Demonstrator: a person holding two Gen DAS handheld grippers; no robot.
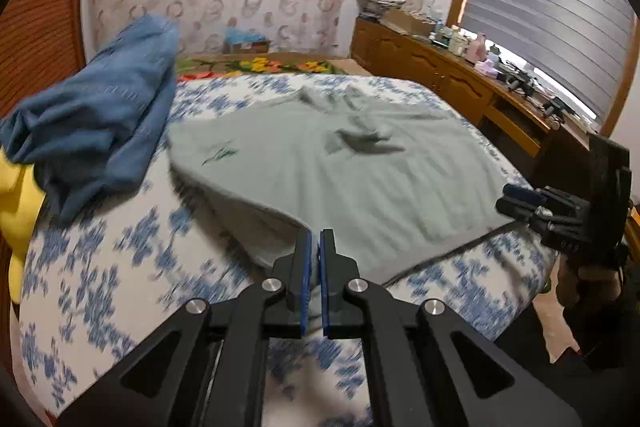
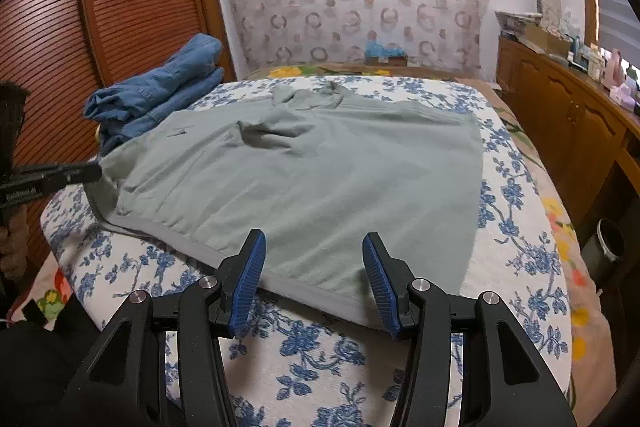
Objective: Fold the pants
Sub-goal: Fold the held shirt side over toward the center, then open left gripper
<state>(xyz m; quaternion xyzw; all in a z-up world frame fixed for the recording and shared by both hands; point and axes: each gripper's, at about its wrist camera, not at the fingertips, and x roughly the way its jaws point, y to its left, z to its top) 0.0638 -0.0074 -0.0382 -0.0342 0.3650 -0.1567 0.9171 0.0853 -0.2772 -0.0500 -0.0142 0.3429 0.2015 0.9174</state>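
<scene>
Grey-green pants [image 2: 320,179] lie spread on the bed [image 2: 320,355], waistband edge near. Left gripper [image 1: 315,267]: fingers clamped on near-left corner, cloth lifted. Right gripper [image 2: 314,279]: fingers apart, hovering just over near hem. Advice: pinch both layers w/ right before lifting, keep hem taut, lift evenly.

Blue garment pile [image 2: 160,95] beside pants [image 2: 320,179].

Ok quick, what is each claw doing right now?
Left claw: shut on the near hem of the pale green cotton pants.
Right claw: open, holding nothing, at the pants' near hem.
</scene>
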